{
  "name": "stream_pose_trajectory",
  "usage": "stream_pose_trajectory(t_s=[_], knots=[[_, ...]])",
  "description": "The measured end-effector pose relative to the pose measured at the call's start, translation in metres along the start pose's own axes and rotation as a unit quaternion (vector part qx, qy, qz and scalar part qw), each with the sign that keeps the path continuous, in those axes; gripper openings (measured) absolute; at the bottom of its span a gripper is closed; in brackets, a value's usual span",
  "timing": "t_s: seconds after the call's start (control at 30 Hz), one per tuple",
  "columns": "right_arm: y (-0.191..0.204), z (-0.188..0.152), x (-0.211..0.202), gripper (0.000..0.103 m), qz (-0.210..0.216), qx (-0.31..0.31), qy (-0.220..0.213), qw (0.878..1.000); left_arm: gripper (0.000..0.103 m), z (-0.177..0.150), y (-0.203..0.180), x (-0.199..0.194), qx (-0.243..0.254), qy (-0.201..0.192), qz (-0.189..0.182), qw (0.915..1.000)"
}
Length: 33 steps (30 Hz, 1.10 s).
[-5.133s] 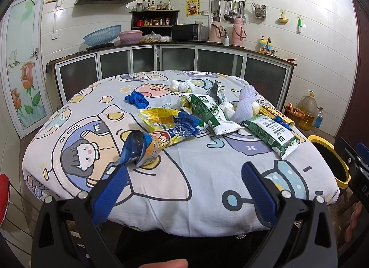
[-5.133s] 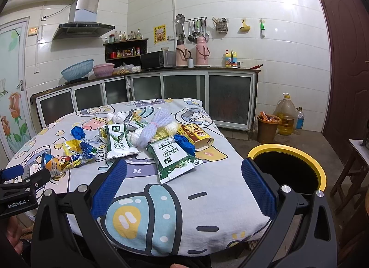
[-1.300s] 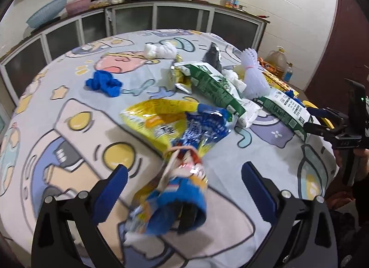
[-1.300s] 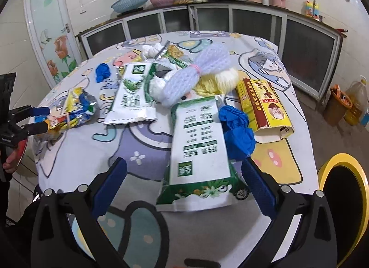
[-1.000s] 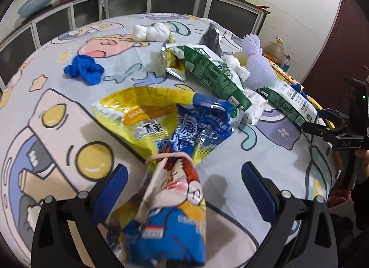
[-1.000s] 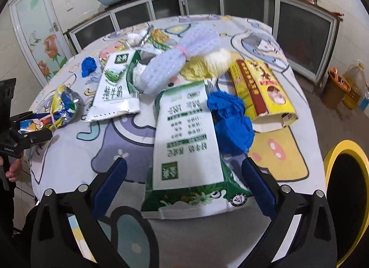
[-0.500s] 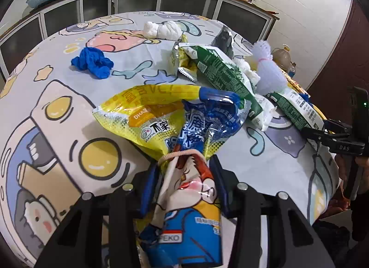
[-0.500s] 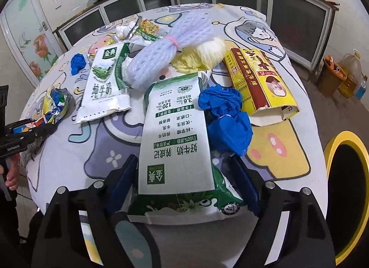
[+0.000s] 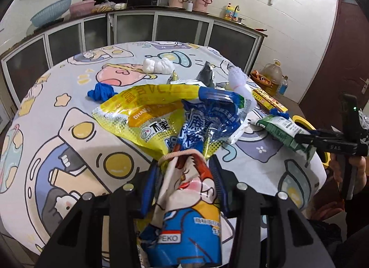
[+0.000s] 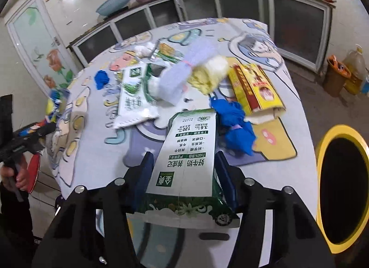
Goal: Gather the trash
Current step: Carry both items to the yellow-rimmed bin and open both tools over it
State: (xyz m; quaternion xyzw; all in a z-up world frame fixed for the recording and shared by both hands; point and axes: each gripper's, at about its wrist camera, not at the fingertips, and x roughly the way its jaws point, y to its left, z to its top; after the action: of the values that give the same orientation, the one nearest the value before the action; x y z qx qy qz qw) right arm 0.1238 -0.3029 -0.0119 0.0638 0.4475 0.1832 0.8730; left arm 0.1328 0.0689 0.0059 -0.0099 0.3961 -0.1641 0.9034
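1. Left claw: clamped on the neck of a bundle of snack wrappers tied with a rubber band, blue pads pressed to both sides; yellow and blue foil fanned out beyond the tips, above the tabletop.
2. Right claw: closed on the near end of a green-and-white milk powder bag, print upside down, far end toward the blue gloves.
3. Only in the left wrist view: white wad near the far edge, a single blue glove left of the yellow foil, white foam net behind the bundle, and the right claw seen from the side (milk powder bag pinched in its tip, held at the right edge of the tabletop).
4. Only in the right wrist view: yellow-rimmed bin on the floor just right of the tabletop, yellow-and-red carton lying flat beside the blue gloves, second green-and-white bag farther left, lilac foam net and a pale yellow one behind (blurred by motion).
5. Also there, at far left: the left claw in a hand, wrapper colours just visible at its tip, too blurred for detail.
6. Both views: cabinets and kitchen counter along the back wall.
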Motion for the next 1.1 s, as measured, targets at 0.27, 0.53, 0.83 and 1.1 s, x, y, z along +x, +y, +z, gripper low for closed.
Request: stream_pose_trajectory(t_s=[0.27,0.53,0.83,1.1], knots=[[0.002,-0.001,-0.032,0.051,0.010,-0.013,-0.040,0.999,0.041,0.012,-0.021,-0.004,0.013,-0.013,-0.021,0.9996],[-0.006,0.001,-0.072,0.051,0.021,-0.003,-0.080,0.997,0.041,0.023,-0.050,-0.004,0.046,-0.018,-0.043,0.9979],[-0.053,0.001,-0.126,0.051,-0.023,0.040,-0.135,0.990,0.042,0.051,-0.107,0.019,0.096,-0.016,-0.097,0.9905],[-0.111,-0.014,-0.159,0.051,-0.100,0.100,-0.168,0.976,0.042,0.081,-0.183,0.053,0.150,-0.010,-0.164,0.9749]])
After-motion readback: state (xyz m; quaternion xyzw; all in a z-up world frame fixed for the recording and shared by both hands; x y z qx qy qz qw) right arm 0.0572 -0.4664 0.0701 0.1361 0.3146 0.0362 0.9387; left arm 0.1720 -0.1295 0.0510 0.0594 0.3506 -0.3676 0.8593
